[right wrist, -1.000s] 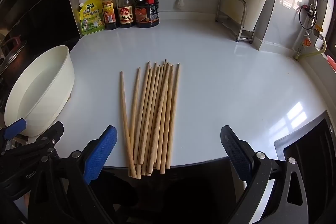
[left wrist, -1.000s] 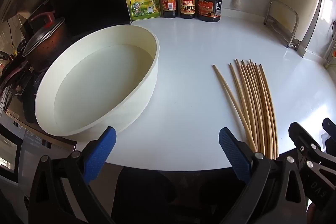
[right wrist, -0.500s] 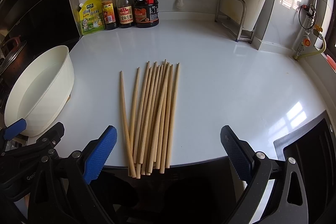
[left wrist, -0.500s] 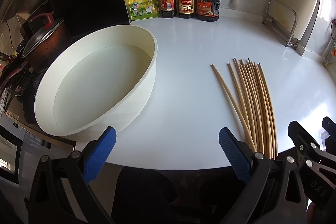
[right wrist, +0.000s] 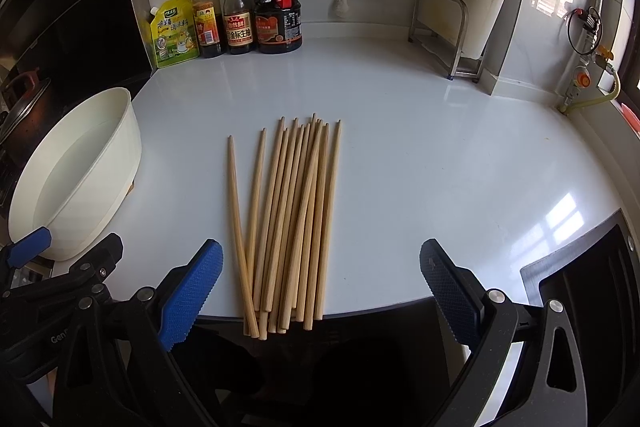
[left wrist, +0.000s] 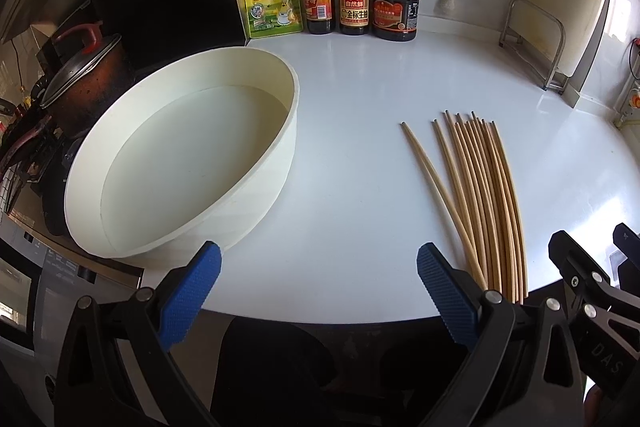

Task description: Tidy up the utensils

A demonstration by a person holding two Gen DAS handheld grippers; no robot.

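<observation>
Several wooden chopsticks (right wrist: pixel 292 215) lie side by side on the white counter (right wrist: pixel 420 155), their thick ends sticking out past its front edge. My right gripper (right wrist: pixel 320 291) hovers open just short of those ends, holding nothing. In the left wrist view the same chopsticks (left wrist: pixel 480 195) lie to the right. A wide white basin (left wrist: pixel 180 163) with water in it stands at the left. My left gripper (left wrist: pixel 320 287) stays open and empty at the counter's front edge, between basin and chopsticks. The basin (right wrist: pixel 76 171) also shows at the far left of the right wrist view.
Three sauce bottles (left wrist: pixel 354 3) and a yellow-green pouch (left wrist: pixel 272 3) line the back wall. A metal rack (right wrist: pixel 444 31) stands at the back right. A lidded dark pot (left wrist: pixel 80 87) sits on the stove left of the basin. A dark sink (right wrist: pixel 592 291) opens at the right.
Both grippers have crept slightly forward and stayed open. The chopsticks and the basin have not moved.
</observation>
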